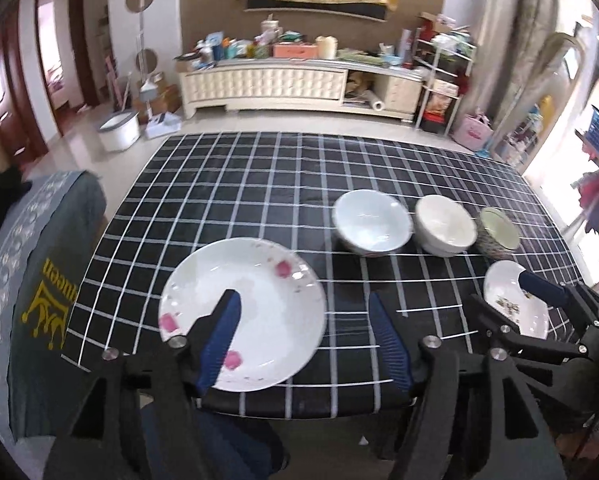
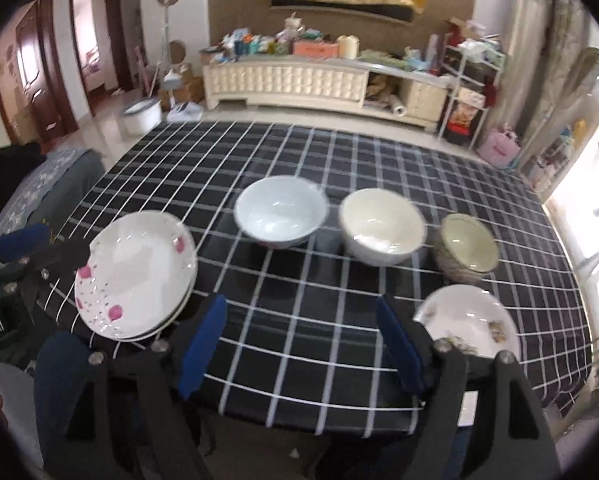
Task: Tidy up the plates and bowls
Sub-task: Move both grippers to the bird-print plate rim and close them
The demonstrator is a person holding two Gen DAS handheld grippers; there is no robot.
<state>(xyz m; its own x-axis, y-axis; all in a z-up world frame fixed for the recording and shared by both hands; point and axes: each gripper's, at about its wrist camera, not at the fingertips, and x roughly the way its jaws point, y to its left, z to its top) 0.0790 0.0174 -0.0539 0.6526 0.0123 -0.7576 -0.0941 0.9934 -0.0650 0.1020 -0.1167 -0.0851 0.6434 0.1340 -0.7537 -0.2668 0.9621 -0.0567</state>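
A white plate with pink flowers (image 1: 255, 312) (image 2: 139, 276) lies at the table's near left, on a second plate under it. Three bowls stand in a row behind: a pale blue one (image 1: 373, 222) (image 2: 281, 210), a cream one (image 1: 445, 226) (image 2: 381, 226) and a small patterned one (image 1: 498, 232) (image 2: 468, 248). A small white flowered plate (image 1: 515, 300) (image 2: 469, 322) lies at the near right. My left gripper (image 1: 305, 316) is open and empty, its left finger over the big plate. My right gripper (image 2: 301, 320) is open and empty, beside the small plate.
The table has a black cloth with white checks (image 1: 259, 184) (image 2: 299, 280); its near edge is just under both grippers. A chair with a grey cover (image 1: 39, 280) stands at the left. A cream cabinet (image 1: 291, 84) and a wire shelf (image 1: 439, 80) are beyond the table.
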